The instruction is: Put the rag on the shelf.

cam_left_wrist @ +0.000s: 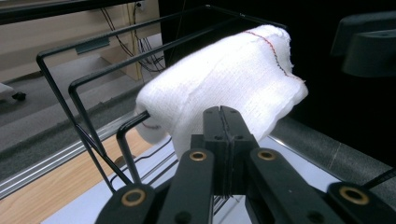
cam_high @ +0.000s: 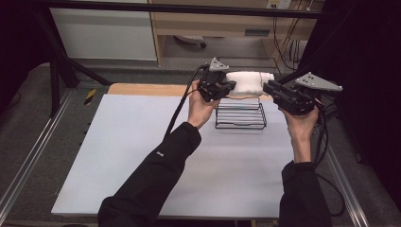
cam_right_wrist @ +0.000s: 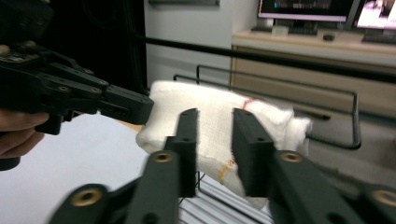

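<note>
A folded white cloth with a red stitched edge hangs just above a black wire rack at the far side of the table. My left gripper meets its left end; in the left gripper view the jaws are pressed together with their tips pinching the cloth. My right gripper is at the cloth's right end. Its jaws stand a narrow gap apart with the cloth bunched between them. The left gripper also shows there, touching the cloth's far end.
The rack's tall wire rails rise beside and behind the cloth. A white sheet covers the table, with a wooden strip at its far edge. Cables trail from both grippers. A shelf unit stands beyond the table.
</note>
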Action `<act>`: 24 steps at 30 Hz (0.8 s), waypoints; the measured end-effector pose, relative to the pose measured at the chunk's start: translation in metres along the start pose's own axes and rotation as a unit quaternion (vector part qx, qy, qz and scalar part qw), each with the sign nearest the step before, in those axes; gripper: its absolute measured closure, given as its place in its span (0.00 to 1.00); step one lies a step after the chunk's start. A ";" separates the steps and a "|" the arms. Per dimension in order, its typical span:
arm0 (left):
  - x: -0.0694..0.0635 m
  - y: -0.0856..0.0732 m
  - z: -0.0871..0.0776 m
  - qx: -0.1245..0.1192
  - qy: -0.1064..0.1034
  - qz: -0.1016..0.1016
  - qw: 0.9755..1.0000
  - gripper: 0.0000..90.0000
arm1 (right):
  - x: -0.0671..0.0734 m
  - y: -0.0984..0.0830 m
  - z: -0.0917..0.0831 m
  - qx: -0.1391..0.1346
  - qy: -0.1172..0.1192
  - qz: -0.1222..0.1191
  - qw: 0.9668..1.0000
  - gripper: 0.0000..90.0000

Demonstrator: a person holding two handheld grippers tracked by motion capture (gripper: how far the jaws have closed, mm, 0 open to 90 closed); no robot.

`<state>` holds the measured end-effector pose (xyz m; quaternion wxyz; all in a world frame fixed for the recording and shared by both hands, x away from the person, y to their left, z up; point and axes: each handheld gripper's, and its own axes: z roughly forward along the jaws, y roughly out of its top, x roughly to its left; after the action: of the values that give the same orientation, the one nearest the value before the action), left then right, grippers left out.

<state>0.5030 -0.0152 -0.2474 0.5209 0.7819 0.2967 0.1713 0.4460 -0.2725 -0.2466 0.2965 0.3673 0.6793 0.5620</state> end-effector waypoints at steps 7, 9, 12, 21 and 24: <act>0.002 -0.006 0.007 0.006 0.002 0.002 1.000 1.00 | -0.007 -0.021 0.022 0.045 -0.012 0.023 0.999 0.98; 0.002 -0.007 0.009 0.006 0.004 0.003 1.000 1.00 | -0.010 -0.025 0.026 0.050 -0.019 0.027 0.998 0.98; 0.002 -0.009 0.010 0.004 0.003 0.004 1.000 1.00 | -0.013 -0.029 0.028 0.048 -0.017 0.032 0.998 0.97; 0.001 -0.020 -0.010 0.004 -0.014 0.010 1.000 0.91 | -0.005 -0.025 0.013 0.036 0.008 0.028 0.999 0.77; 0.001 -0.028 -0.021 0.009 -0.015 0.014 1.000 0.82 | 0.002 -0.023 0.006 0.034 0.019 0.028 0.999 0.67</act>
<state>0.4840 0.0082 -0.2646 0.5160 0.7931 0.2789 0.1639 0.4460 -0.2694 -0.2707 0.2554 0.3852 0.6929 0.5534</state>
